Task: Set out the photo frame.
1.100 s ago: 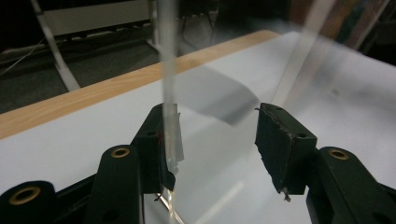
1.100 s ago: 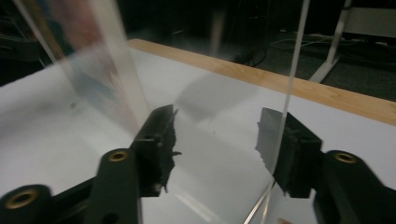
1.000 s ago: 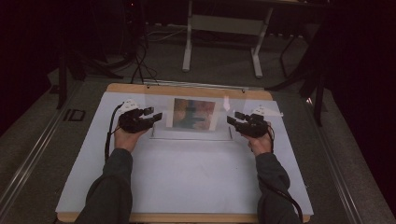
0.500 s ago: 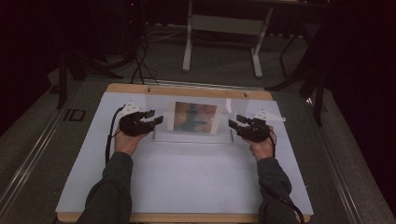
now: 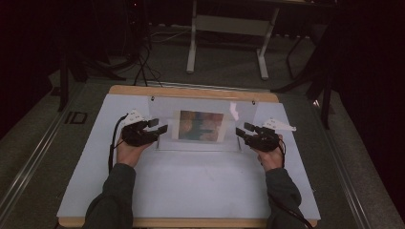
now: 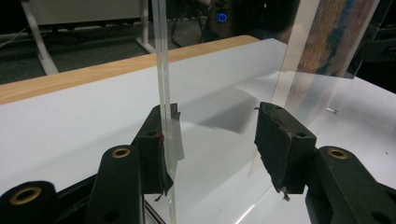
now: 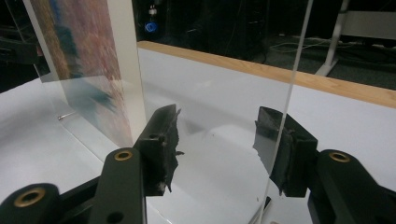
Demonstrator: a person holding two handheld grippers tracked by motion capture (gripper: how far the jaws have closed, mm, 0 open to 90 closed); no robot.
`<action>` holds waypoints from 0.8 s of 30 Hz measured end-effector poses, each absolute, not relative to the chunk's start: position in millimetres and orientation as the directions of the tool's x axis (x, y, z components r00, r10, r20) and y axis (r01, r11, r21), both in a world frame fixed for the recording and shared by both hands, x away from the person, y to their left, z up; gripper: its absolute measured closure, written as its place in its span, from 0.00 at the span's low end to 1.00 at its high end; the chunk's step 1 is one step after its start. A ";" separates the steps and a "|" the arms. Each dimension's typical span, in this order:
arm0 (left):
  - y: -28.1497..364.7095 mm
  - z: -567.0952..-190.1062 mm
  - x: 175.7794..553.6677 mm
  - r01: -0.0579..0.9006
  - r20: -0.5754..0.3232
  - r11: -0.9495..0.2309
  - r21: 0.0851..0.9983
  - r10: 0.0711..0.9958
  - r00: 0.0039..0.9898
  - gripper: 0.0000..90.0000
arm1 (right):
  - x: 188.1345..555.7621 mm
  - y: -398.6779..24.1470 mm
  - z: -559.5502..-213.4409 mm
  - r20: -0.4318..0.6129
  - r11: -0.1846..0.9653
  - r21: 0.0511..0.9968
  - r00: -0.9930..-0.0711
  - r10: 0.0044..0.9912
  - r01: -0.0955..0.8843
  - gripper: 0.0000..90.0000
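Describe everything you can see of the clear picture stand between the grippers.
The clear picture stand looks like glossy acrylic: an upright panel holding a colourful blurred print, with a flat foot toward the person. It stands at the far middle of the white table. The left gripper and right gripper flank its side edges, jaws apart, unclamped.

Clear acrylic picture stand (image 5: 200,125) upright on white table (image 5: 191,186), left tongs (image 5: 161,129) and right tongs (image 5: 239,131) flanking its ends
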State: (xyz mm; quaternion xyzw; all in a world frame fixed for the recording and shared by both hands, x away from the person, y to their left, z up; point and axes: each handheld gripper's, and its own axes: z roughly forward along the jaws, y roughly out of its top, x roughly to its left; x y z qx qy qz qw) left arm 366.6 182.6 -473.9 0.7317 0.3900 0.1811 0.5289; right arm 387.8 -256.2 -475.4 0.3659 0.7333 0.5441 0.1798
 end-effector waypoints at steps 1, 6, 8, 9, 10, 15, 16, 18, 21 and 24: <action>182.9 -473.6 366.0 0.382 -0.150 -0.136 0.914 0.761 0.631 0.54 | 386.0 -256.2 -475.4 0.135 0.140 0.929 -0.668 0.732 0.342 0.53; 186.9 -474.5 366.4 0.383 -0.159 -0.130 0.915 0.756 0.635 0.53 | 380.5 -254.7 -474.7 0.133 0.139 0.931 -0.669 0.731 0.337 0.54; 188.8 -474.7 367.2 0.387 -0.172 -0.117 0.914 0.755 0.633 0.52 | 378.7 -253.8 -473.3 0.133 0.140 0.932 -0.673 0.727 0.335 0.56; 188.8 -474.7 367.2 0.387 -0.172 -0.117 0.914 0.755 0.633 0.52 | 378.7 -253.8 -473.3 0.133 0.140 0.932 -0.673 0.727 0.335 0.56; 189.2 -474.2 367.1 0.391 -0.173 -0.119 0.913 0.754 0.633 0.52 | 377.9 -253.2 -472.2 0.132 0.143 0.932 -0.677 0.724 0.334 0.56; 187.2 -473.5 363.2 0.395 -0.167 -0.128 0.910 0.759 0.629 0.52 | 378.9 -254.6 -476.0 0.143 0.136 0.930 -0.678 0.721 0.341 0.55; 187.6 -473.8 363.4 0.393 -0.165 -0.129 0.911 0.757 0.632 0.52 | 379.0 -254.4 -475.7 0.140 0.140 0.930 -0.679 0.721 0.341 0.55; 187.7 -474.3 364.0 0.387 -0.160 -0.131 0.913 0.756 0.634 0.52 | 378.4 -254.3 -475.8 0.138 0.142 0.930 -0.679 0.721 0.339 0.55; 188.2 -475.1 364.5 0.381 -0.158 -0.130 0.915 0.755 0.637 0.52 | 378.6 -254.3 -475.9 0.139 0.141 0.930 -0.679 0.721 0.340 0.55; 188.6 -476.0 363.8 0.375 -0.156 -0.128 0.918 0.753 0.639 0.52 | 378.4 -255.0 -476.3 0.139 0.141 0.931 -0.683 0.717 0.338 0.56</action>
